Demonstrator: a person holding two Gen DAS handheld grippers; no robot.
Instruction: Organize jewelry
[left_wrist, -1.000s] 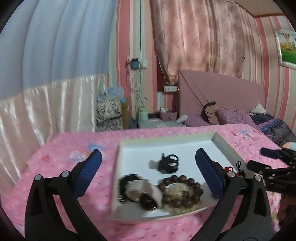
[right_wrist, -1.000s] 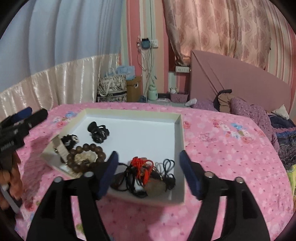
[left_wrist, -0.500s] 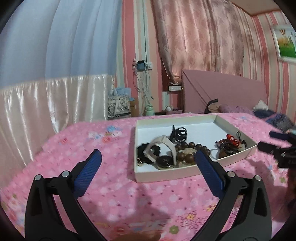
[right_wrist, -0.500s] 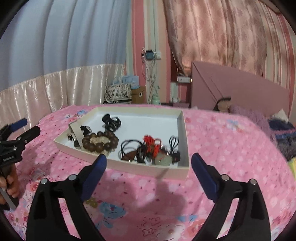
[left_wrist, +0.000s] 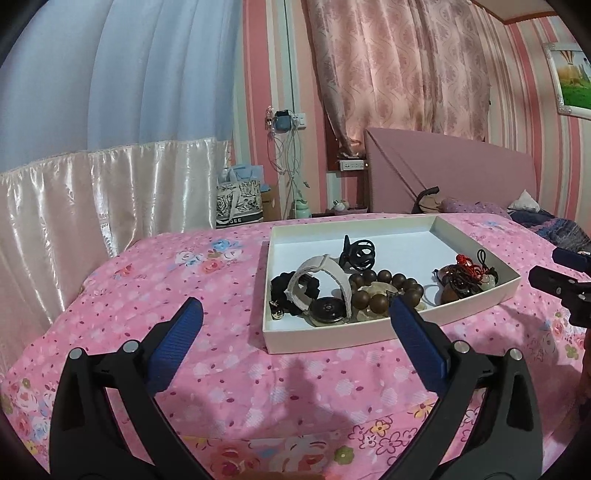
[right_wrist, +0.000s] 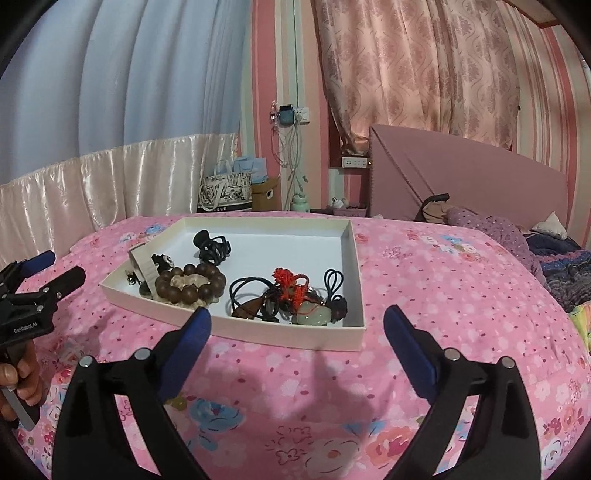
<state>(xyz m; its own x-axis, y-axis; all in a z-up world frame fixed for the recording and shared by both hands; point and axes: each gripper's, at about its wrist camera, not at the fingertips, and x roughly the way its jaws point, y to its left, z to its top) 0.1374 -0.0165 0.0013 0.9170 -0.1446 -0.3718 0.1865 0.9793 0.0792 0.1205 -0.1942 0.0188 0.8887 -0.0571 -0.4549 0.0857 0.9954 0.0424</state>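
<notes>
right wrist: tongs (right_wrist: 297, 328) gape, empty.

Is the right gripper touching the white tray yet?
Apart. The right wrist view shows the right gripper open and empty, with pink bedspread visible between its fingertips and the white tray.

Soft, even indoor light fills both views; daylight glows warm through the pink curtain (left_wrist: 399, 70) at the far side. Faint shadows fall on the bedspread (right_wrist: 424, 280) near the cameras. Both pictures are sharp, with walls bowed and corners blacked out by the fisheye lens.
</notes>
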